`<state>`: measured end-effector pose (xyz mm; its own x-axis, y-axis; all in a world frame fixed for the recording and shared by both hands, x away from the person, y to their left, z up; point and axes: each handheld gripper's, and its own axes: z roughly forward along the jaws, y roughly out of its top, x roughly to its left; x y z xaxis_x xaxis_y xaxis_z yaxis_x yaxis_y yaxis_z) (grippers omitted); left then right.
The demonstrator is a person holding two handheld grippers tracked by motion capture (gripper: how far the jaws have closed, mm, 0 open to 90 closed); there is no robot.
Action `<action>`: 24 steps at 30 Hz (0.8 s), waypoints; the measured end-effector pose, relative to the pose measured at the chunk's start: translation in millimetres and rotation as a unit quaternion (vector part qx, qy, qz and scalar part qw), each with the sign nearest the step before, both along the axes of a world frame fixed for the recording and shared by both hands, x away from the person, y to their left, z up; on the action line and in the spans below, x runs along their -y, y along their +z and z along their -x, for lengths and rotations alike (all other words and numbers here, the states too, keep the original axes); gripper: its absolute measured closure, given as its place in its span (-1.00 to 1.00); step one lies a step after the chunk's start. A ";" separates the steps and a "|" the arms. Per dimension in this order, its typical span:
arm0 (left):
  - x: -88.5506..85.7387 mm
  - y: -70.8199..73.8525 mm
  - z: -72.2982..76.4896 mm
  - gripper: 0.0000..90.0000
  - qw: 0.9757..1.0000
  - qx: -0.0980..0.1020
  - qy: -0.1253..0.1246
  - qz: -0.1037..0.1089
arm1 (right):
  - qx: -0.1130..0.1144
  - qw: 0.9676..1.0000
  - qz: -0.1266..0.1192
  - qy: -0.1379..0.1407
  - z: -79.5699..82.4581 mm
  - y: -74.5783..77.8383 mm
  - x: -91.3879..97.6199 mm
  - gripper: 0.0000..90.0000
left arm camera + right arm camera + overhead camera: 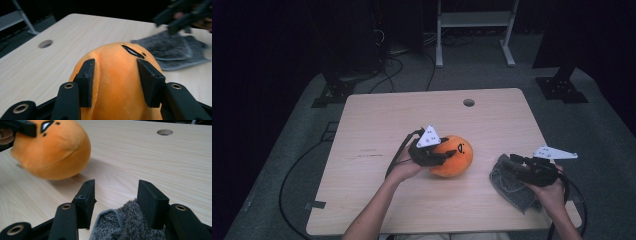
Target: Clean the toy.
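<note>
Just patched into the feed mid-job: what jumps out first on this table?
The bright orange plush toy at the middle of the pale wooden table, squeezed between the jaws of the left gripper. To its right lies a crumpled grey cloth, with the right gripper poised over it.

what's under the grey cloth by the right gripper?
Bare wooden table shows all around the grey knit cloth. The cloth lies crumpled and covers its own patch, so whatever lies beneath cannot be seen. The right gripper reaches over it.
</note>
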<state>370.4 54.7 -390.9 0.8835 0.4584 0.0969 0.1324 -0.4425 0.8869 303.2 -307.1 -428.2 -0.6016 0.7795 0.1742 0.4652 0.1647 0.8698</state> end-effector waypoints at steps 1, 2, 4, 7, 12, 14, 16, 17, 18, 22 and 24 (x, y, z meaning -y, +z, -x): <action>-1.3 -1.7 -3.2 0.13 1.000 -0.002 0.004 -0.003 | 0.000 1.000 -0.001 0.000 -0.1 0.0 0.2 0.05; -2.5 -5.8 -7.4 0.13 1.000 -0.009 0.010 -0.006 | 0.000 1.000 -0.001 0.000 -0.2 -0.1 0.2 0.05; -3.0 -14.0 -11.4 0.11 1.000 -0.018 0.014 -0.013 | -0.001 1.000 -0.001 0.000 -0.1 -0.3 0.1 0.04; -4.2 -23.9 -12.8 0.06 0.999 -0.030 0.012 -0.015 | -0.001 1.000 0.000 0.001 0.3 -0.6 0.2 0.04; -8.2 -18.6 -7.5 -0.27 0.999 -0.033 0.012 -0.012 | -0.001 1.000 0.001 0.002 0.4 -0.8 -0.4 0.03; -11.6 -15.8 -5.3 -0.32 0.999 -0.029 0.014 -0.008 | 0.001 1.000 0.002 0.003 0.7 -0.7 -1.2 0.02; -15.4 -12.9 -2.8 -0.38 0.999 -0.024 0.022 -0.013 | 0.001 1.000 0.002 0.004 1.3 -1.0 -1.5 0.01; -17.3 -11.6 -1.5 -0.40 0.999 -0.022 0.024 -0.009 | -0.001 1.000 0.003 0.004 1.7 -1.3 -1.8 0.01; -19.3 -10.2 -0.1 -0.44 0.999 -0.021 0.027 -0.008 | -0.001 1.000 0.005 0.004 1.9 -1.8 -1.9 0.00; -24.6 -9.0 5.8 -0.54 0.999 -0.021 0.029 -0.006 | -0.003 1.000 0.006 0.005 2.7 -2.3 -2.8 -0.01; -28.4 -8.7 8.1 -0.56 0.999 -0.027 0.033 -0.003 | -0.002 1.000 0.008 0.004 2.9 -2.3 -3.5 -0.03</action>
